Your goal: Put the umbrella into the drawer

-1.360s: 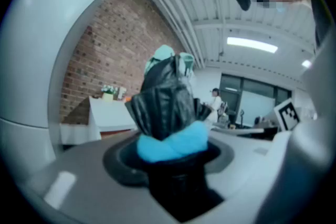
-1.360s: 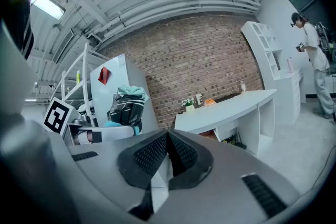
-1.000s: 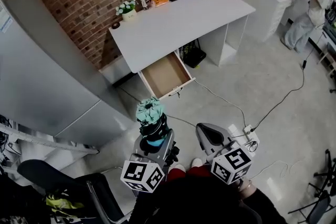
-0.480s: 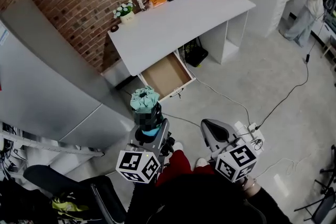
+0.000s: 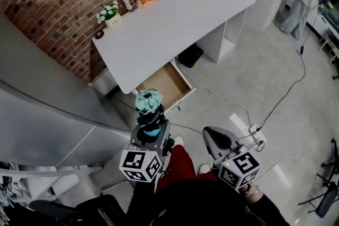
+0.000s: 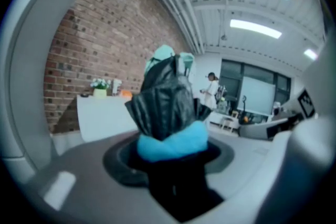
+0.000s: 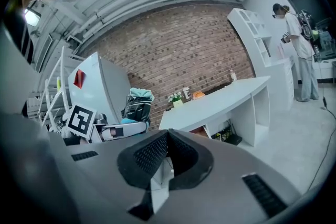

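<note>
Your left claw (image 5: 151, 129) is clamped on the folded umbrella (image 5: 149, 109), which is just short of the open drawer (image 5: 160, 83) under the counter (image 5: 175, 18). Looks like the carry step. Next: bring it over the drawer, lay it along the drawer's length, then release. Right claw (image 5: 216, 138): jaws together, empty.

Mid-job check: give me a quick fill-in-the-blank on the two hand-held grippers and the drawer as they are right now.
1. The left hand-held gripper is clamped on the folded ____.
2. The drawer under the white desk stands ____, its inside bare.
3. The right hand-held gripper, jaws together, holds ____.

Missing words: umbrella; open; nothing.
</note>
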`<state>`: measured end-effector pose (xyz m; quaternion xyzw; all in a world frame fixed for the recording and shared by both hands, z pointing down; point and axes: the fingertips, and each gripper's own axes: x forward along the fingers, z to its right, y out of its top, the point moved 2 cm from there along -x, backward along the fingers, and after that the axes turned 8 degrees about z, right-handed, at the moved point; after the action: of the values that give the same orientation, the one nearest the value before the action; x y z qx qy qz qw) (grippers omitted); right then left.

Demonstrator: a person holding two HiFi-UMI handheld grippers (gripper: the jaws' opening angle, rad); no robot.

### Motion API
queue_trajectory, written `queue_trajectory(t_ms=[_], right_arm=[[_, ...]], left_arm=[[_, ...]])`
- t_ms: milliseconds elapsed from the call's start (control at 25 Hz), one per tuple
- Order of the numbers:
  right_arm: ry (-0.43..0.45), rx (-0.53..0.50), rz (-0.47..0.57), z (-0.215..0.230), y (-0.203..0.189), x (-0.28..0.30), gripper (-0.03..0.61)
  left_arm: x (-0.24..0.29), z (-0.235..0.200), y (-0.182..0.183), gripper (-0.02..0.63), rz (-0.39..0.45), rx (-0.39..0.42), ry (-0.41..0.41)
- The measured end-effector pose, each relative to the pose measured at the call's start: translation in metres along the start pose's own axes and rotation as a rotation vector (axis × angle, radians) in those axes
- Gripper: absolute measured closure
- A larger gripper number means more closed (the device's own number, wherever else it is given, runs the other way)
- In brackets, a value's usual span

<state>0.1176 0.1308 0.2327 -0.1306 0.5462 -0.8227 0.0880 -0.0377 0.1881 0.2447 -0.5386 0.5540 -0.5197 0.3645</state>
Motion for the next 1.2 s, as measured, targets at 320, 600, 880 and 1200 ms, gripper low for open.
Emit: queue_trajectory(t_ms=[320,600,880,1200], right_arm=[[-0.078,0.065,-0.063,0.021,-0.004,0.096,0.577],[-0.203,0.087,-0.104,0.047,-0.025,0.142,0.577],[-0.341,0.193,-0.121,0.071,-0.05,0.171,0.577],[-0.334,0.176,-0.149,0.09,-0.084,0.199,0.577]], left_arm=[[0.088,-0.078,-0.012,0.376,-0.115,-0.019,-0.105],[0.149,-0.116,-0.044,0.376,-0.239,0.024,-0.215],[0.188,-0.124,-0.091,0.377,-0.355,0.046,-0.31],[0.207,-0.129,-0.133,0.377,-0.419,0.08,-0.327]])
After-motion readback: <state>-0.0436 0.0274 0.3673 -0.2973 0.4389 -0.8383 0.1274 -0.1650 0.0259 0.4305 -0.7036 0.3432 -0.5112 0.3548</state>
